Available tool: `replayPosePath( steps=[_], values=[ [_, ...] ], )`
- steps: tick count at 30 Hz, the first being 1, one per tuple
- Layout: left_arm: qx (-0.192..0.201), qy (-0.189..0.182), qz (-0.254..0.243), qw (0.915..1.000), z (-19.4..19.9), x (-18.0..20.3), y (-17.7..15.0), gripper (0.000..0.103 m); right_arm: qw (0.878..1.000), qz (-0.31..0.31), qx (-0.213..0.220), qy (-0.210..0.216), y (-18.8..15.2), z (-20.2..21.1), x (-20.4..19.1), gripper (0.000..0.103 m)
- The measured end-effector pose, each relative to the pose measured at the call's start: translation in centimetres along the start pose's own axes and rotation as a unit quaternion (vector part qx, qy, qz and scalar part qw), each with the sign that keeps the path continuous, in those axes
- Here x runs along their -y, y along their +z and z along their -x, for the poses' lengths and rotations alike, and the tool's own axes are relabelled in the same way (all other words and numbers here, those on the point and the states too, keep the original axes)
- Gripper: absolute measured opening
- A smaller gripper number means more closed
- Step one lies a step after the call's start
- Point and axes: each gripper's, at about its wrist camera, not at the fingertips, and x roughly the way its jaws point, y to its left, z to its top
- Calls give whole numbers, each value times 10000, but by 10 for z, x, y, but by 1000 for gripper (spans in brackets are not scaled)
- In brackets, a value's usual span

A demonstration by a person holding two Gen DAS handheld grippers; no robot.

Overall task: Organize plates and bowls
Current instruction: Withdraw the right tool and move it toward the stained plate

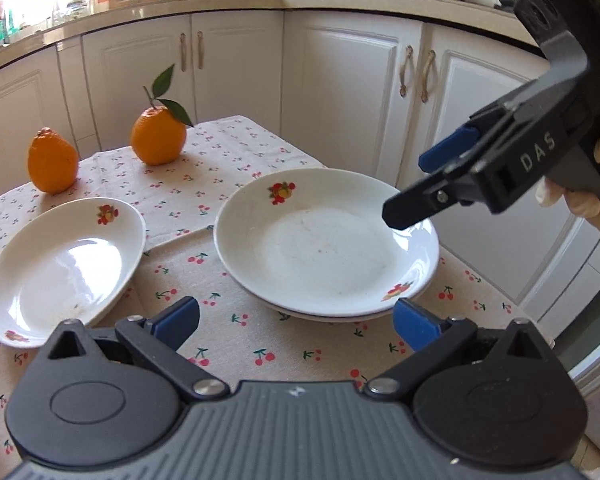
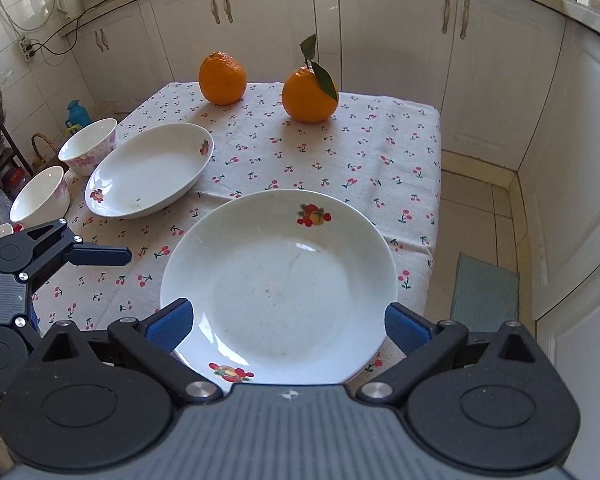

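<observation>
Kitchen: white cabinets ring a small table (image 2: 400, 152) under a cherry-print cloth.
Stack: a round plate (image 2: 276, 280) sits on a second plate (image 1: 324, 314) whose rim shows beneath it, at the table's near right corner.
Oval dish: the oval dish (image 2: 150, 172) lies alone toward the left edge, long axis running from the near left edge toward the far middle.
Bowls: two bowls (image 2: 88, 146) stand at the left edge, beyond the dish.
Oranges: two oranges (image 2: 310, 94) rest near the far edge.
Right gripper: the right gripper (image 2: 288, 320) hangs over the stack's near rim, jaws spread wide, nothing between the pads.
Left gripper: the left gripper (image 1: 296, 320) is also wide and empty, aimed between dish and stack.
Nearer hand: by position, the left appears nearer to the oval dish, likely the next piece to move.
</observation>
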Motion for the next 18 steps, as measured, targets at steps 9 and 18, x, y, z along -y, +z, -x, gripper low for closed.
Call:
replayPosePath(
  steps=[9,18],
  values=[
    [319,1481,898,9844,16,-45,-20,102,9971,724,242,-50,11,5,-48,103],
    [213,2147,1379,9667,-1,-80,-33,102,9930,1130,280,210,34,-8,-77,103]
  ],
)
